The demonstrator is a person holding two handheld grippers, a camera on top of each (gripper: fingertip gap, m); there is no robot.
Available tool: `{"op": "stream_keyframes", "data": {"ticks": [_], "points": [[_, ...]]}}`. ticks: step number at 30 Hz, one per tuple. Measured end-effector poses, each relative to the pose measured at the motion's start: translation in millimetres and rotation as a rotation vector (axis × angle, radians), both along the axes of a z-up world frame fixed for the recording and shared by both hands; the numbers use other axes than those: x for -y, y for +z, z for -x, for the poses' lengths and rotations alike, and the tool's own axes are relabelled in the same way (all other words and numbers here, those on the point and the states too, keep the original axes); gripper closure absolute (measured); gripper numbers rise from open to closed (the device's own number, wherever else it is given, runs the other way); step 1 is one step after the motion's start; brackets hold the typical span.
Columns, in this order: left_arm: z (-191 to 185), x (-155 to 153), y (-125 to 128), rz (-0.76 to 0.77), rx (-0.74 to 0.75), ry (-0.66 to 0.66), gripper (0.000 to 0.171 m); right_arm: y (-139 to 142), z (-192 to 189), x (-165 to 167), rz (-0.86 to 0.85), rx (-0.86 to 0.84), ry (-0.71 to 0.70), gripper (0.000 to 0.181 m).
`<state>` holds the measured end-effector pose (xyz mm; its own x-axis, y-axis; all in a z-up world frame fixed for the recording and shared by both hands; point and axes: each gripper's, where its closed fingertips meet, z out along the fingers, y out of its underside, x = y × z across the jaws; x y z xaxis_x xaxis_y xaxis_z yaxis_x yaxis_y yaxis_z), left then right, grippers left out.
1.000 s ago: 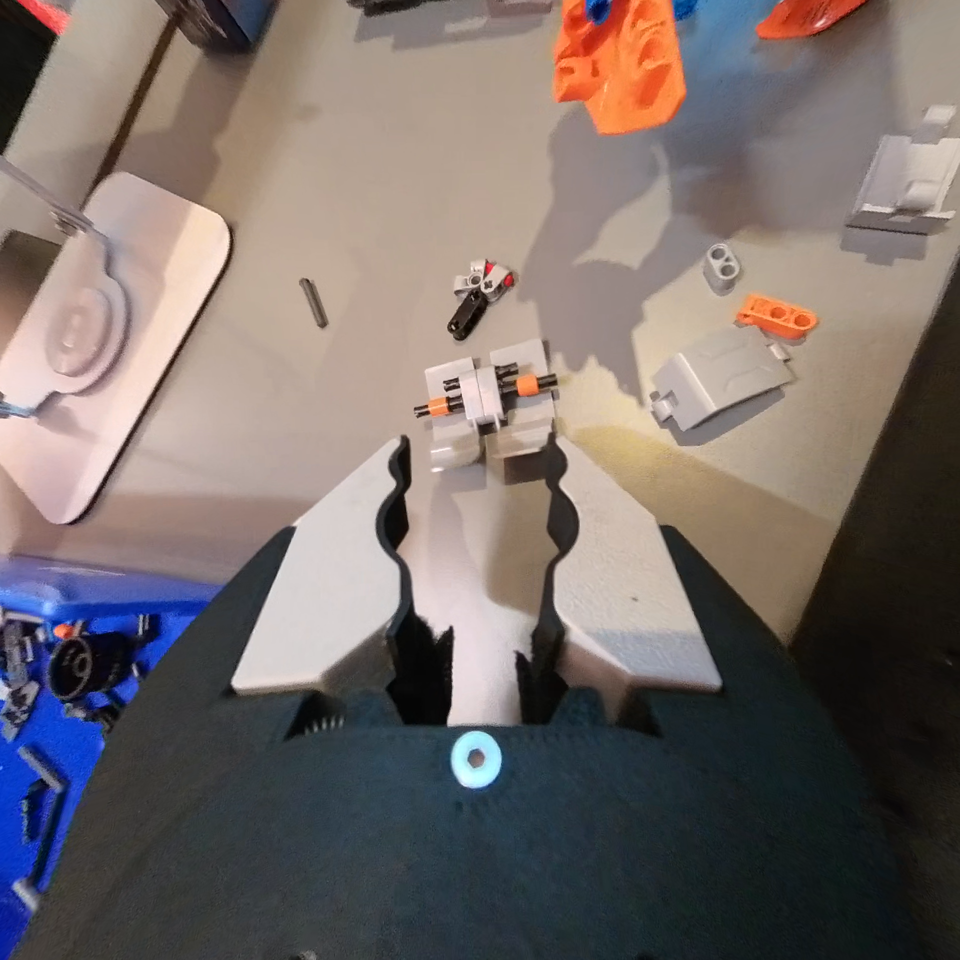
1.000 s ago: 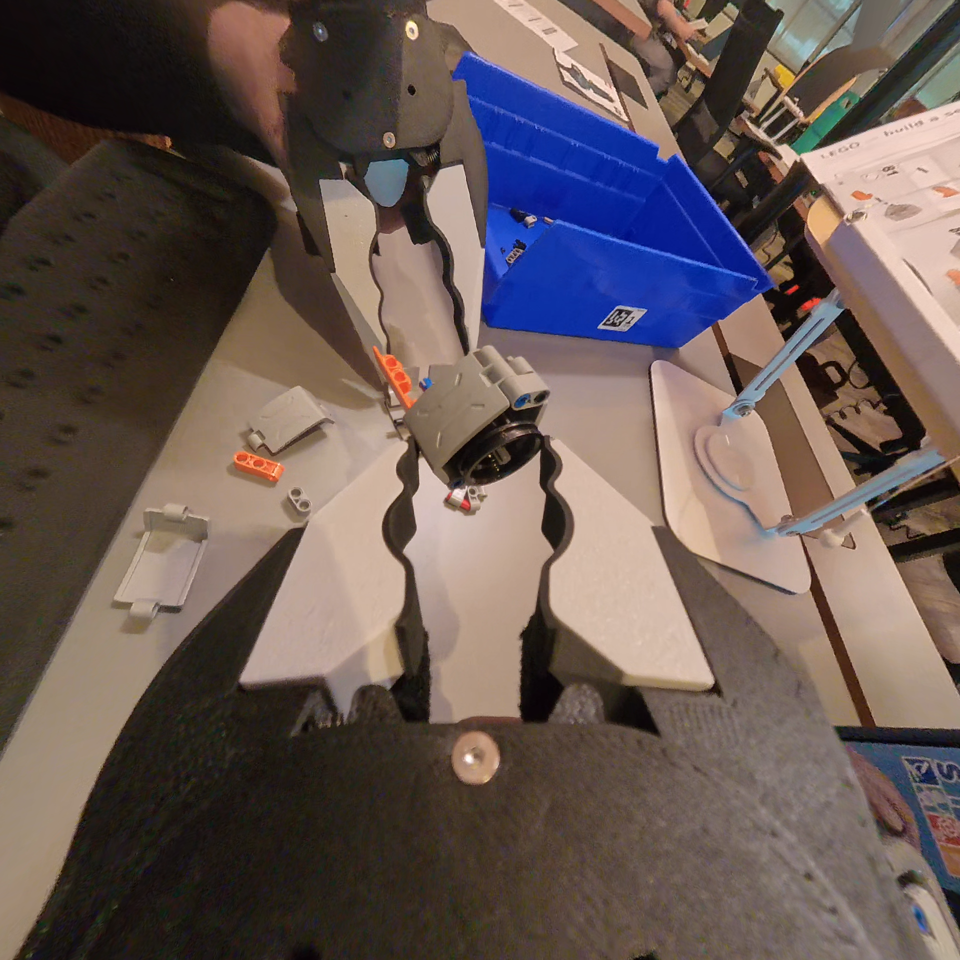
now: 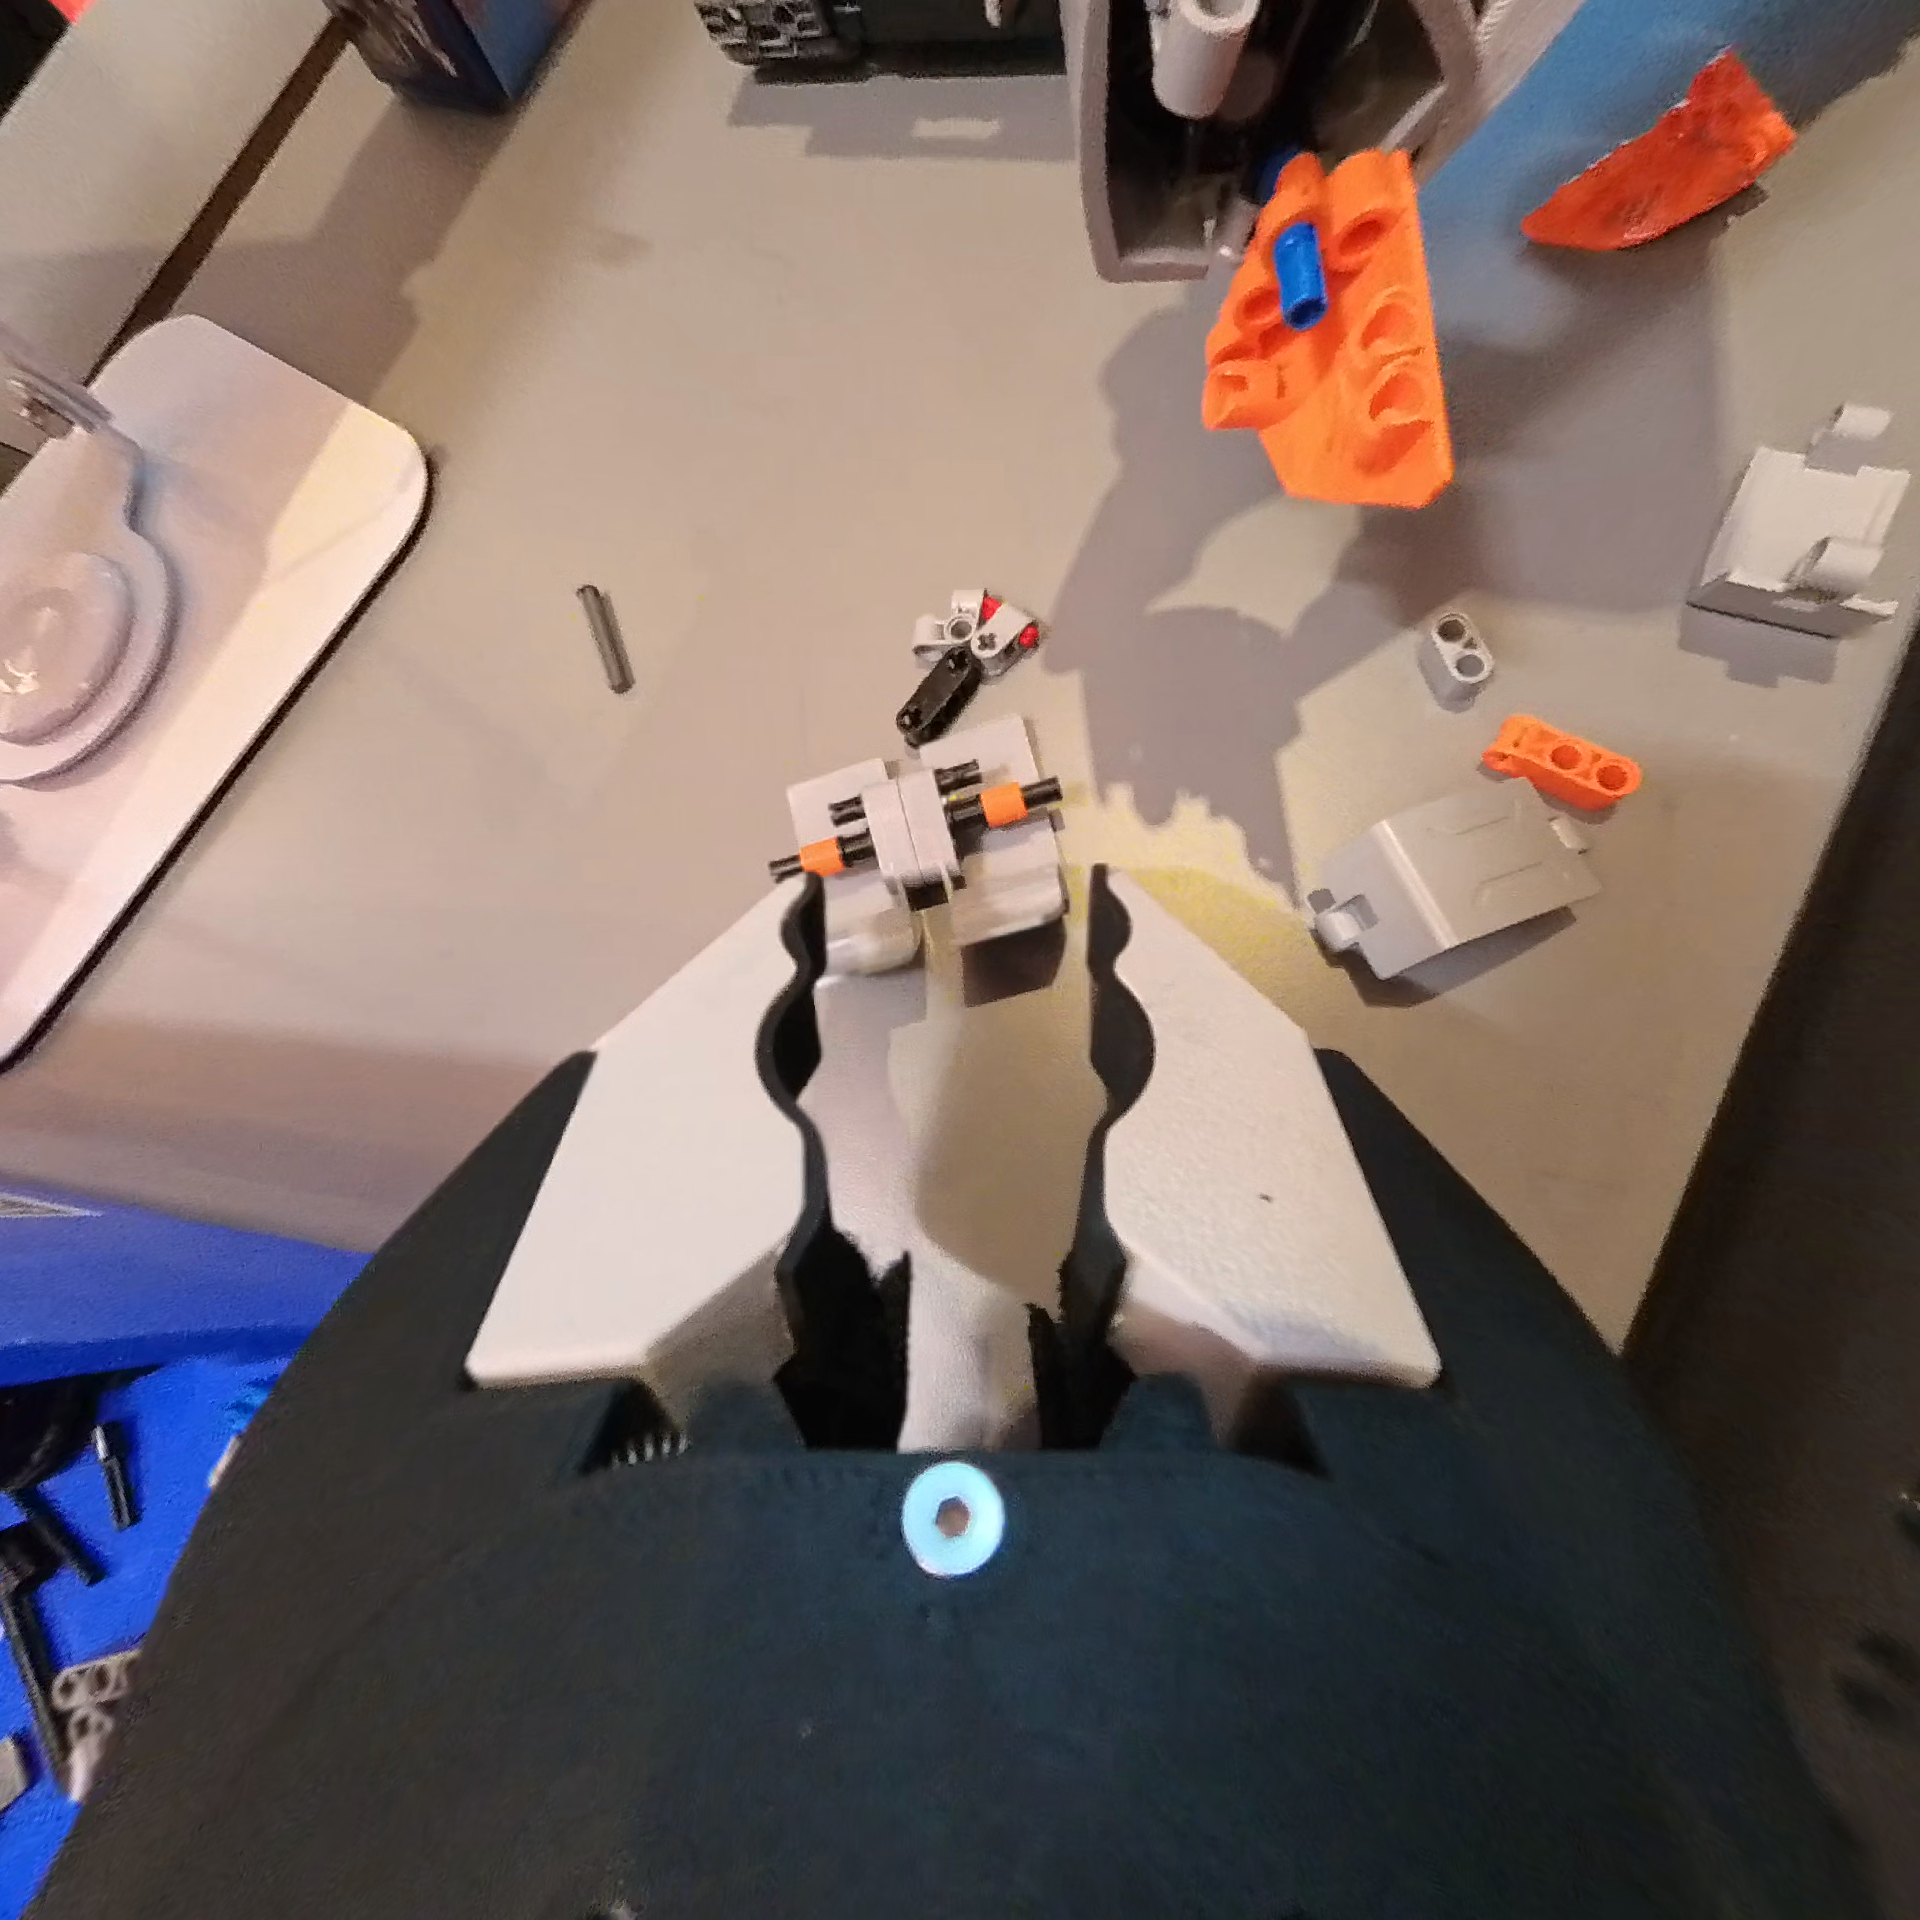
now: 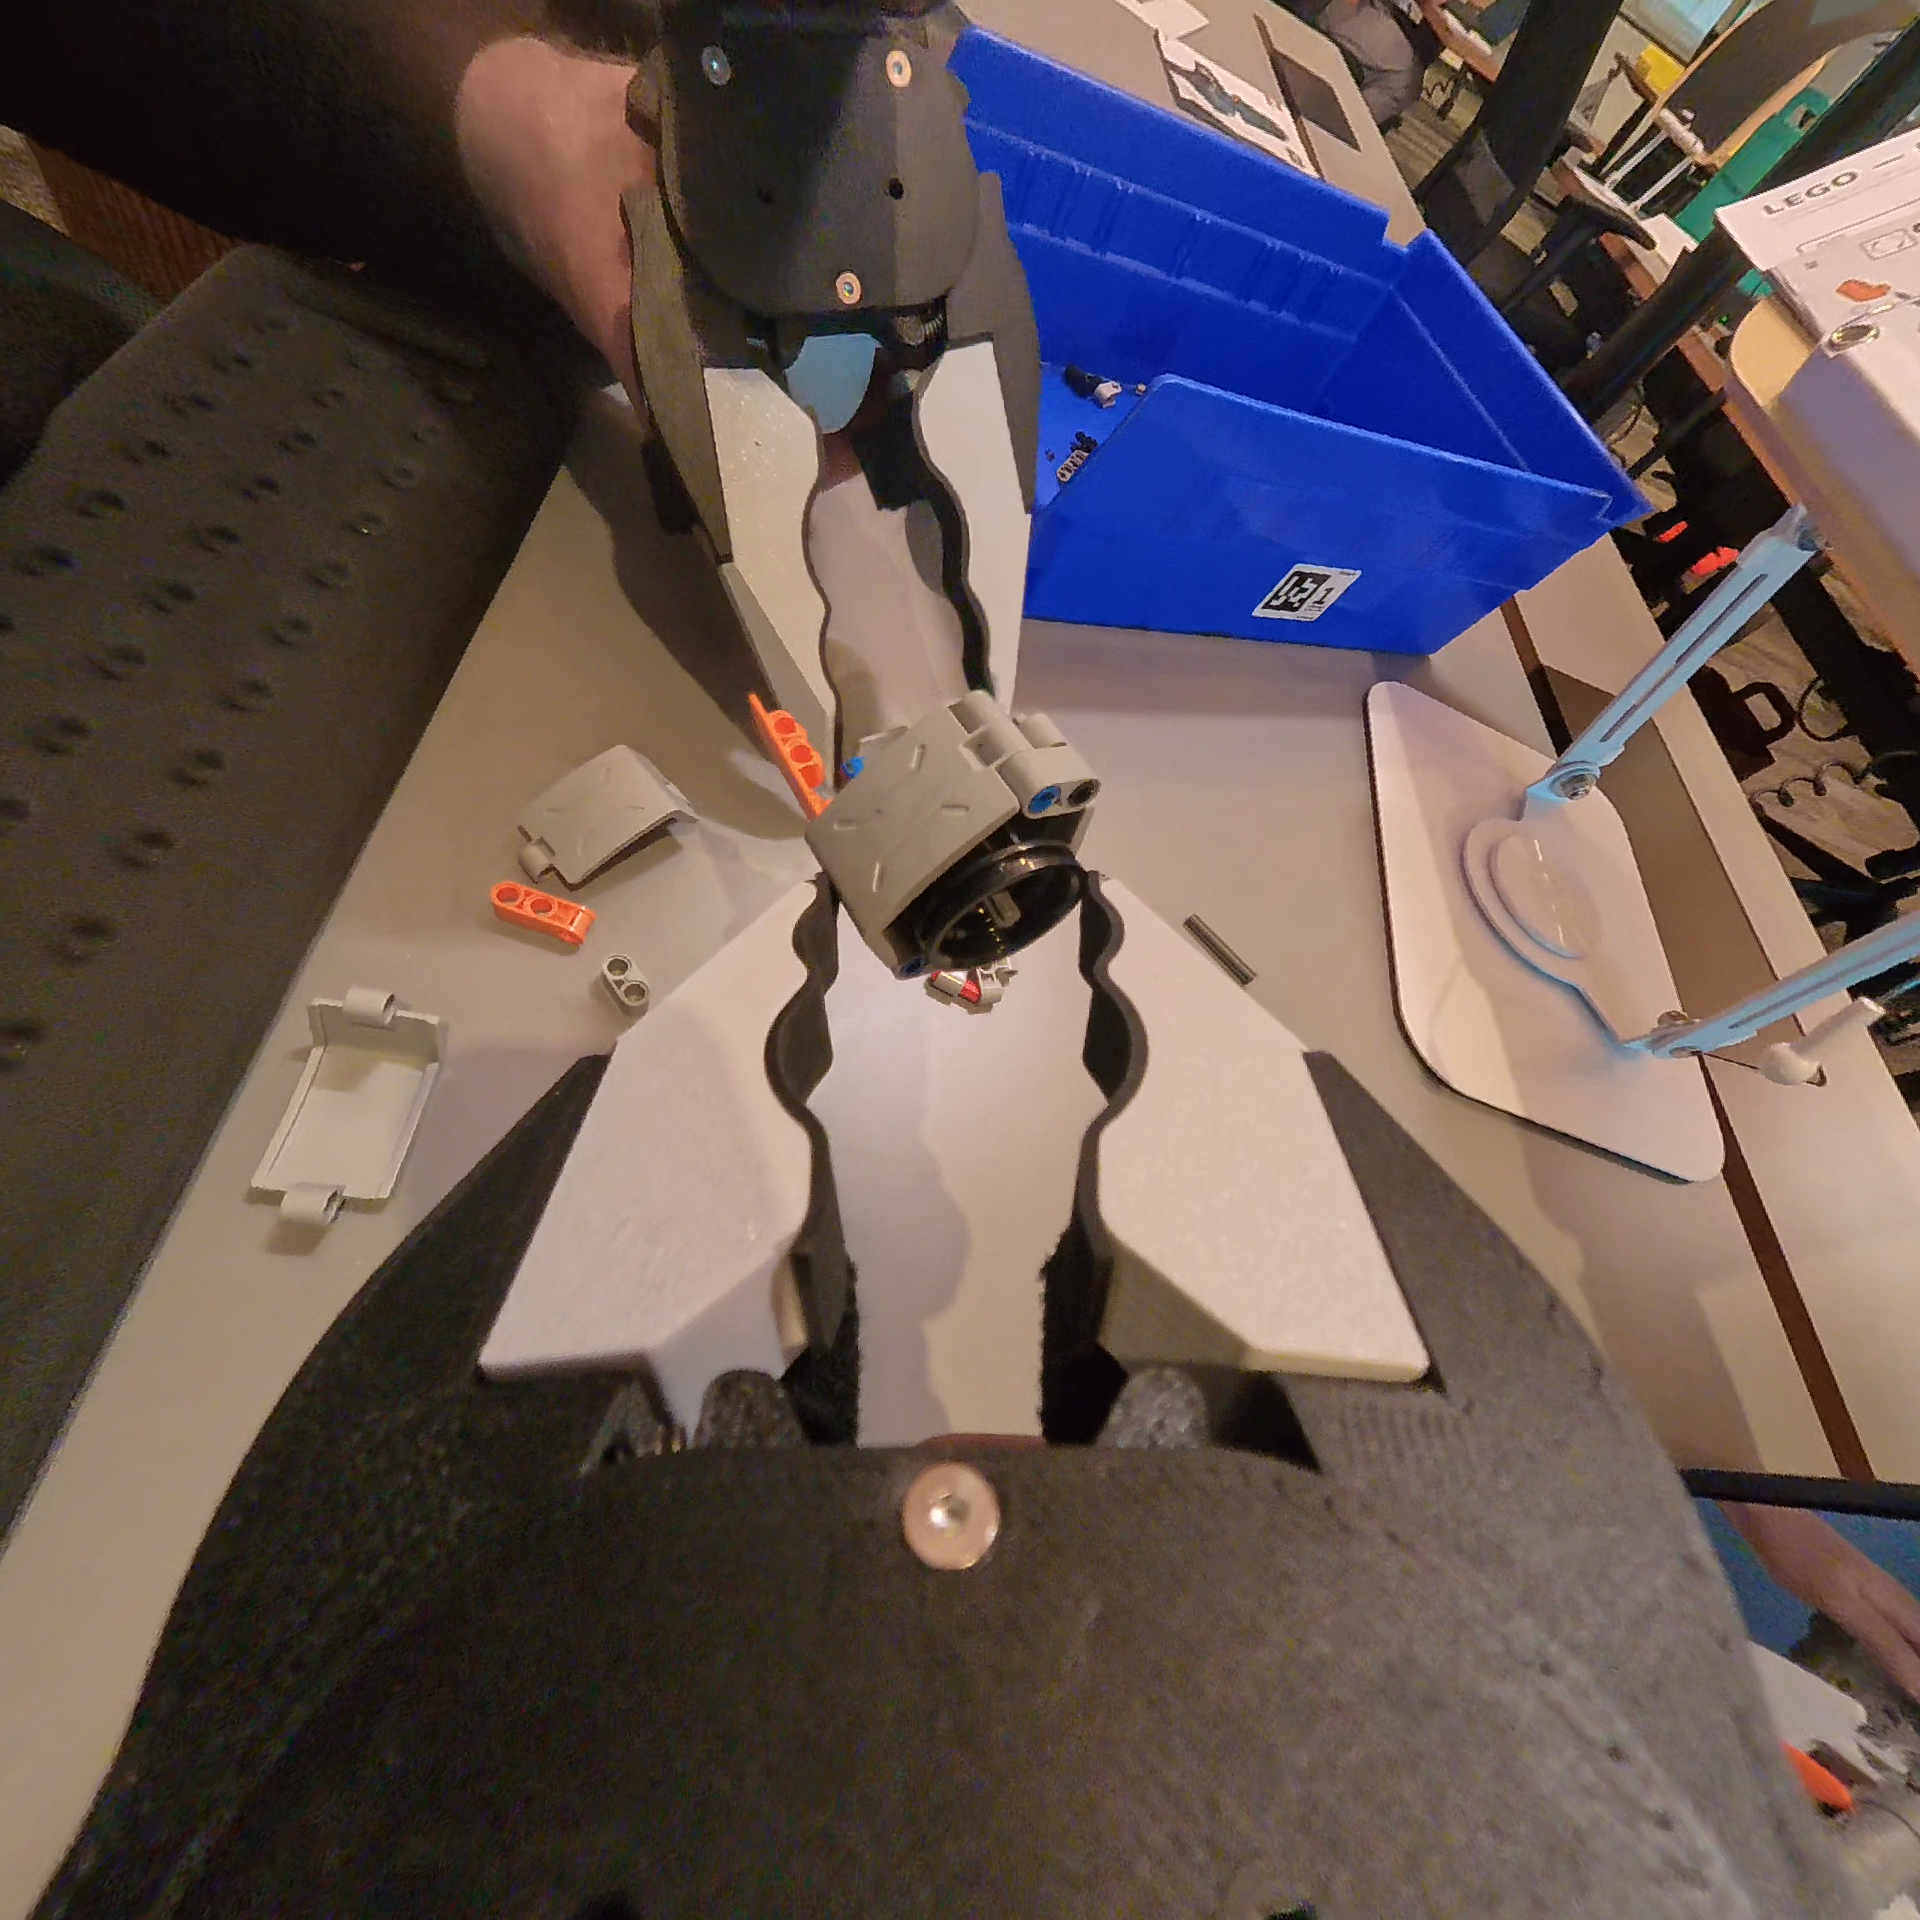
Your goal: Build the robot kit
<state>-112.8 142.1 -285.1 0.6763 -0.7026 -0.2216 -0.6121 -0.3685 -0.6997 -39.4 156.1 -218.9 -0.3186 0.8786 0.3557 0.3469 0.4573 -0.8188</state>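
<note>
The left gripper [image 3: 948, 906], jaws spread, straddles a small grey assembly [image 3: 920, 844] mid-bench. The right gripper [image 4: 954, 902] pinches a grey motor block [image 4: 948, 831], seemingly above the bench [image 4: 1226, 727].

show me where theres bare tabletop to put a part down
The widest bare patch lies between the white stand base and the small dark pin, running up toward the far edge. Crowded: around the left gripper, open at the grey axle assembly, and to its right, with the orange beam and grey panels. The right gripper grips a grey block.
</note>
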Motion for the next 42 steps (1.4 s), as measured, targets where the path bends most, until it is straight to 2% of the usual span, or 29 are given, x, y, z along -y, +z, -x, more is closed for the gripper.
{"op": "stream_keyframes", "data": {"ticks": [3,6,7,11,16,17,34,42], "points": [[0,-3,-3,0.014,-0.010,0.021,0.112,0,0,-1,0.001,0.000,-0.003,0.137],[-3,-5,-11,0.054,-0.017,0.021,0.109,0,0,-1,-0.001,0.002,-0.005,0.137],[-3,-5,-13,0.058,-0.019,0.023,0.111,0,-1,-1,-0.002,0.004,-0.006,0.137],[-8,-8,-15,0.067,-0.003,0.023,0.137,-1,-1,-2,0.004,0.006,-0.008,0.137],[-10,-10,-13,0.043,-0.012,0.021,0.138,-2,-1,-3,0.002,0.011,-0.010,0.136],[-10,-10,-12,0.032,-0.010,0.015,0.157,-2,-1,-3,0.002,0.011,-0.011,0.136],[-7,-6,-3,-0.004,0.002,0.025,0.158,-7,0,0,0.010,0.029,-0.002,0.137],[-1,0,5,-0.011,0.065,0.041,0.159,-31,6,10,-0.011,0.107,0.027,0.137]]}}
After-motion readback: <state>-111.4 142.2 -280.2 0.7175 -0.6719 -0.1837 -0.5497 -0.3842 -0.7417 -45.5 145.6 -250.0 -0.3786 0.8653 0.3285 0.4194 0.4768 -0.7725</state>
